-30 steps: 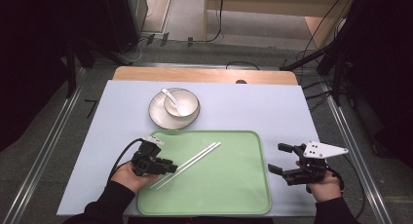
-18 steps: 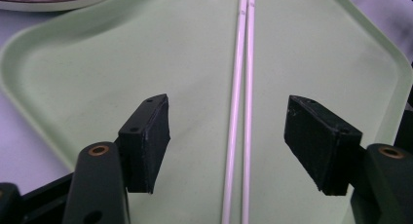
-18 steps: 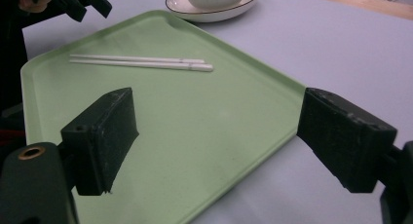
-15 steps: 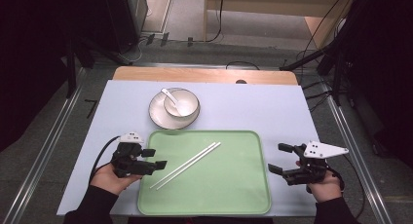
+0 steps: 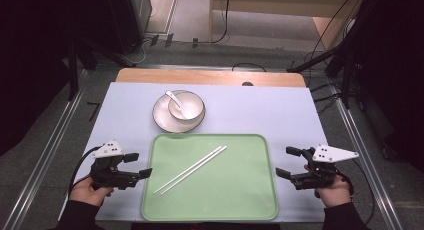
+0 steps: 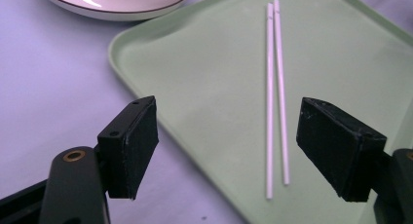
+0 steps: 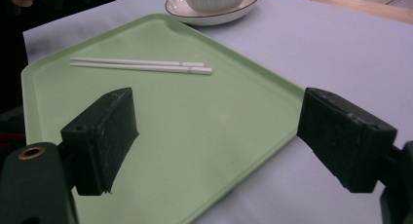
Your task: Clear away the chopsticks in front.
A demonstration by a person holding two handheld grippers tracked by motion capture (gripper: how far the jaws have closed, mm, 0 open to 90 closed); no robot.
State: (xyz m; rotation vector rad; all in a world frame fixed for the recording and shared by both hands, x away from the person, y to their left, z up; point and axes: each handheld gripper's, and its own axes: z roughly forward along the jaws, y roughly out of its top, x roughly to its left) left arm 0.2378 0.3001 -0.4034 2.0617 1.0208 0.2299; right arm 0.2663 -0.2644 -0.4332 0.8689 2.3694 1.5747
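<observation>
Landmark: green tray [image 5: 250, 210].

Left gripper [image 5: 136, 166] sits just off the tray's left edge, over the table cover [image 5: 120, 115]. Jaws spread wide, nothing held. In the left gripper view the jaws straddle the tray's left rim with the chopsticks [image 6: 273, 87] lying between and ahead of them.

Chopsticks [image 5: 191, 169]: a white pair flat on the tray floor, left of the tray's centre, lying on a diagonal from near-left to far-right. They lie side by side and look to be touching or nearly so.

Beyond the tray's far-left corner: plate [image 5: 161, 121] with a bowl [image 5: 192, 110] on it and a spoon [image 5: 176, 101] in the bowl. Plate rim is just beside the tray's far edge.

Right gripper [image 5: 287, 162] is off the tray's right edge, jaws also wide, empty, well apart from the chopsticks.

My read: the job looks like a chopstick pickup, with the left gripper the nearer one. To do it well:
- turn the jaws across the sticks, not along them
- take both sticks together, near the middle, so they don't pivot
- come down low; the sticks are thin and flat on a slick tray, and a high pinch will skid them
- clear the tray's left rim on approach
- close slowly and check that both are caught before lifting
</observation>
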